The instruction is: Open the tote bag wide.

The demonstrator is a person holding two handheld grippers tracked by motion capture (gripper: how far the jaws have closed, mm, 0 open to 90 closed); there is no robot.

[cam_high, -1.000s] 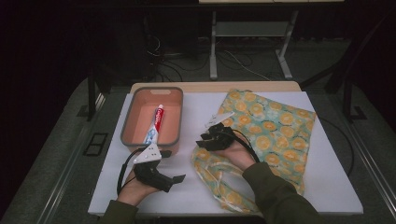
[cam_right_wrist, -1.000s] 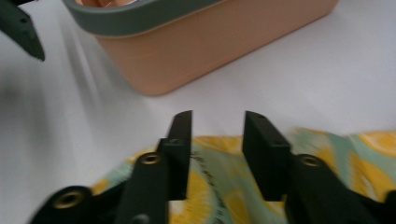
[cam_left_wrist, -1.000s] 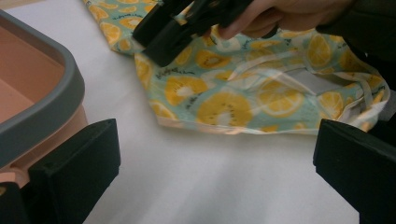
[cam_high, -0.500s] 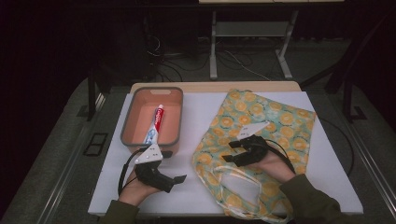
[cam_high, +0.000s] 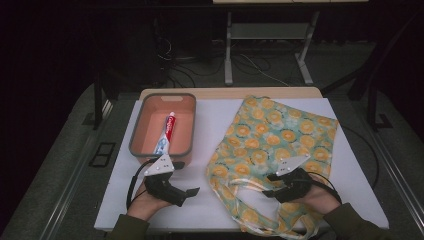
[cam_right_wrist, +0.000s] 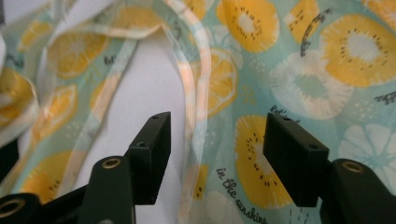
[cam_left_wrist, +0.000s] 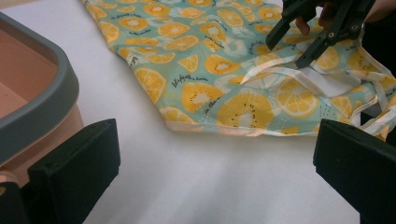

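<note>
Lemon-print cloth bag point(cam_right_wrist: 299, 60), right claw point(cam_right_wrist: 215, 149) part open astride its pale strap point(cam_right_wrist: 196, 93), closing slightly, left claw point(cam_left_wrist: 210, 172) wide, empty

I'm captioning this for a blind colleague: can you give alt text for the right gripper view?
Open black tongs reach low over a teal bag printed with lemon slices, a pale strap running up between the jaws but not pinched. White table shows through the strap's loop at left.
</note>
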